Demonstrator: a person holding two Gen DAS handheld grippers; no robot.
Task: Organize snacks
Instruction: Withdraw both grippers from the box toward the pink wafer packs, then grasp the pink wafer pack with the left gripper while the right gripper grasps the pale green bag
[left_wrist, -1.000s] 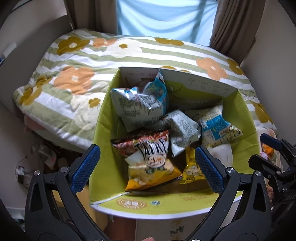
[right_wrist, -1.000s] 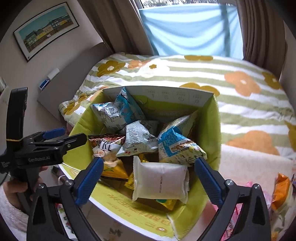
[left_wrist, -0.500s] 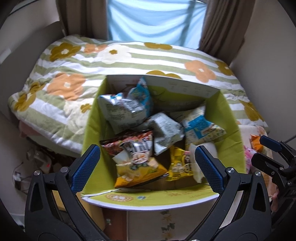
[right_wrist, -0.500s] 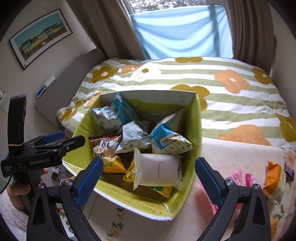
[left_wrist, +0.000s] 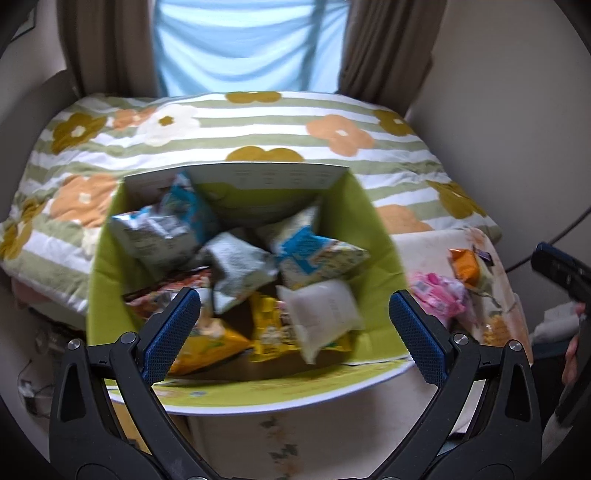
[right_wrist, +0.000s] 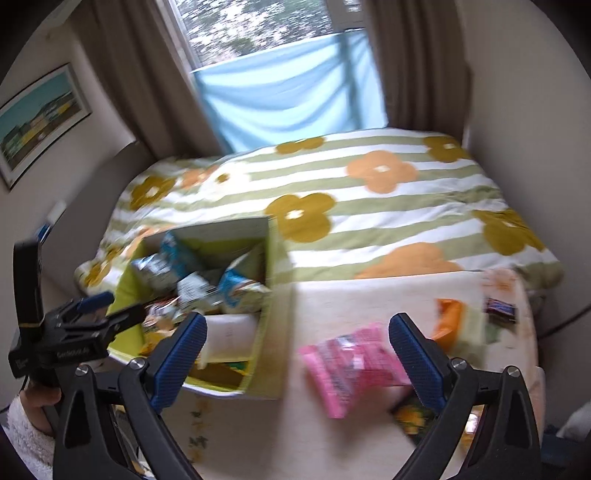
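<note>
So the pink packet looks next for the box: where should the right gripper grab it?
Judging by its flat, slanted pose on the table, come down from above and pinch the pink packet across its narrow width, mid-body, with the open right gripper.

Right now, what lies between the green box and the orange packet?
In the right wrist view, a pink packet lies on the table between the green box and the orange packet.

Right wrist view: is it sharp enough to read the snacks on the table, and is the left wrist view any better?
Right wrist view: heavy motion blur; the pink packet and orange bag are smeared and their print is unreadable, though the right gripper itself is crisp. Left wrist view: milder blur; the packets in the green box are soft, and the left gripper is sharp. Both bow at the edges.
</note>
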